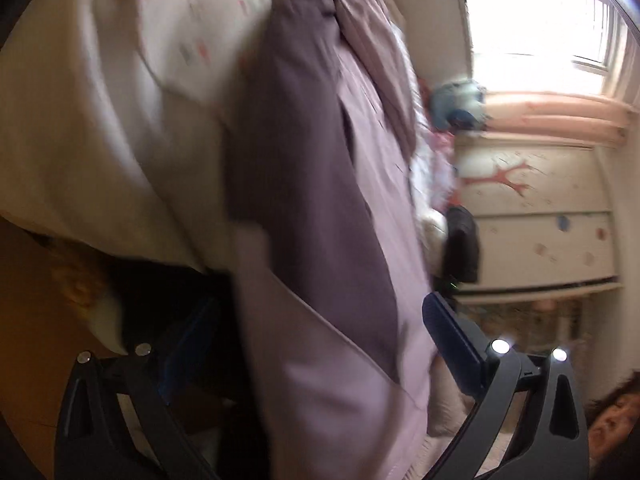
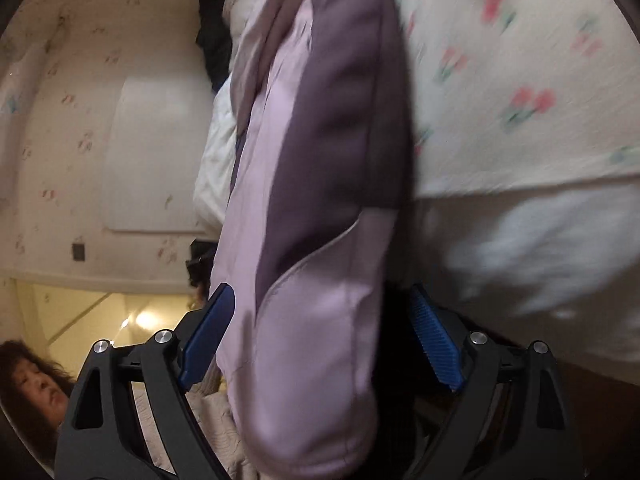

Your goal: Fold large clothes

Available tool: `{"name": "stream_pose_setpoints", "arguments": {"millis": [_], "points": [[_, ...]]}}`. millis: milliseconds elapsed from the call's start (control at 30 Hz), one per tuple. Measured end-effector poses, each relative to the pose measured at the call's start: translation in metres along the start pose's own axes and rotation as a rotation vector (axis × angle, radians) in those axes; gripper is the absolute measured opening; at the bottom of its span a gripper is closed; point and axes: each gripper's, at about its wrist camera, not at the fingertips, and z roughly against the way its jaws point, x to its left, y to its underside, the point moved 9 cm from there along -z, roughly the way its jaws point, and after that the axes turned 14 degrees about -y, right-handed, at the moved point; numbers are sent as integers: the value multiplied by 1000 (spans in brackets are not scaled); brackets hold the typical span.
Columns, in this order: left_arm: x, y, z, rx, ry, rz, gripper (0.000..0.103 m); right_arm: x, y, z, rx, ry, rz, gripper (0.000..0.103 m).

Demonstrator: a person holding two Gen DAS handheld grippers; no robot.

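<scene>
Left wrist view shows the jacket (image 1: 320,208) running lengthwise between the fingers of the left gripper (image 1: 312,344), whose jaws stand wide and released; the blue pad (image 1: 456,344) on one side sits just beside the cloth without visibly pressing it, and the other pad is lost in shadow. The right gripper (image 2: 320,340) is released too, its ribbed blue pads (image 2: 436,344) standing apart from the jacket's rounded end, which lies between them. I judge both grippers are placed this way to take opposite ends of the garment for a fold.

The jacket lies on the bed (image 2: 520,80), over a cream sheet printed with small pink flowers. Its shell looks smooth and slightly glossy, pale lilac with darker purple panels, softly padded and bulging in long folds. Both views are blurred, so seams and fastenings cannot be made out.
</scene>
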Motion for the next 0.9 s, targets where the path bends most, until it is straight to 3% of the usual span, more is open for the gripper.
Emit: {"name": "stream_pose_setpoints", "arguments": {"millis": [67,100,133,167,200,300,400,533,600,700,833,900], "points": [[-7,6,-11,25,49,-4,97,2,-2,-8,-22,-29,16,78],[-10,9,-16,31,52,-4,97,1,-6,-15,-31,-28,24,65],[-11,11,-18,30,41,-7,97,2,-4,-18,-41,-31,32,41],[-11,11,-20,8,5,-12,93,7,-3,-21,-59,-21,59,29],[-12,11,-20,-15,-25,-12,75,9,-1,-23,-69,-5,78,27],[-25,7,-2,-93,-51,1,32,33,-1,-21,-136,-13,139,18],[-62,4,31,-178,-42,-53,18,82,-7,-12,-184,-56,245,15],[-117,11,62,-229,-18,-170,18,142,4,-7,-170,-93,369,14],[-133,23,74,-222,-14,-237,18,150,16,3,-136,-104,378,15],[-113,38,65,-111,-39,-280,25,110,33,13,-80,-50,270,22],[-42,57,18,85,-77,-202,41,30,57,7,7,-25,64,44],[-24,52,15,58,-12,-144,54,16,61,9,-26,-90,35,49]]}}
